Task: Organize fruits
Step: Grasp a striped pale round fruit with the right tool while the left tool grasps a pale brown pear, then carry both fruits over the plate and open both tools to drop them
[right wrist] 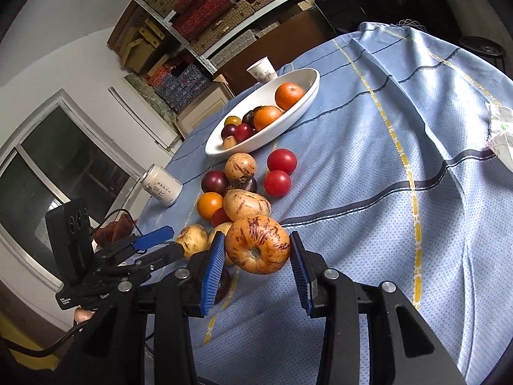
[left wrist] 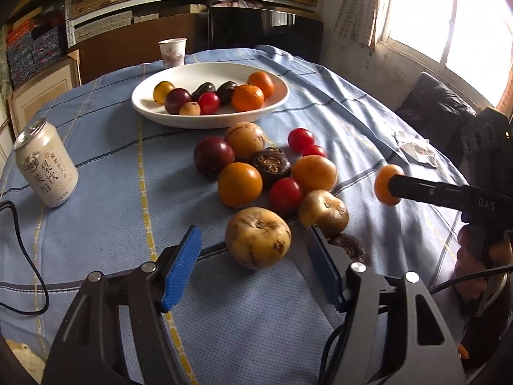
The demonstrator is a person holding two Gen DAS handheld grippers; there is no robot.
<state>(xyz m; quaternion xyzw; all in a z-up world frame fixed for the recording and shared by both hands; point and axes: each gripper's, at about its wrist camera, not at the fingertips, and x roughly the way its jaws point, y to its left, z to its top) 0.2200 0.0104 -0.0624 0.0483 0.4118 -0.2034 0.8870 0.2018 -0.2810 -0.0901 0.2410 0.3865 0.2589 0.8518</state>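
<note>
R gripper (right wrist: 255,263) is clamped on a streaked orange-yellow fruit (right wrist: 257,243) – pads pressed on both sides, fruit lifted clear of the blue tablecloth (right wrist: 400,224), I'd say. In the left wrist view it shows as an orange ball at the tip of the black fingers, off to the right of the loose pile.

L gripper (left wrist: 253,263) is part open, nothing gripped. A brownish-yellow round fruit (left wrist: 258,238) sits on the cloth right between its blue pads (left wrist: 182,266), with a gap on each side – pads not touching it as far as I can see. It's roundish, so no long axis to line up with.

White oval bowl (left wrist: 210,118) lies beyond the pile, away from both tools, w/ oranges, plums and small red fruit already in it. From the R gripper the bowl is ahead and to the left, the pile lying between – I reckon the carry has to go over the loose fruit, not through it. Bare bowl floor shows at the far side.

Drink can (left wrist: 45,168) and paper cup (left wrist: 172,53) stand clear of that path.
</note>
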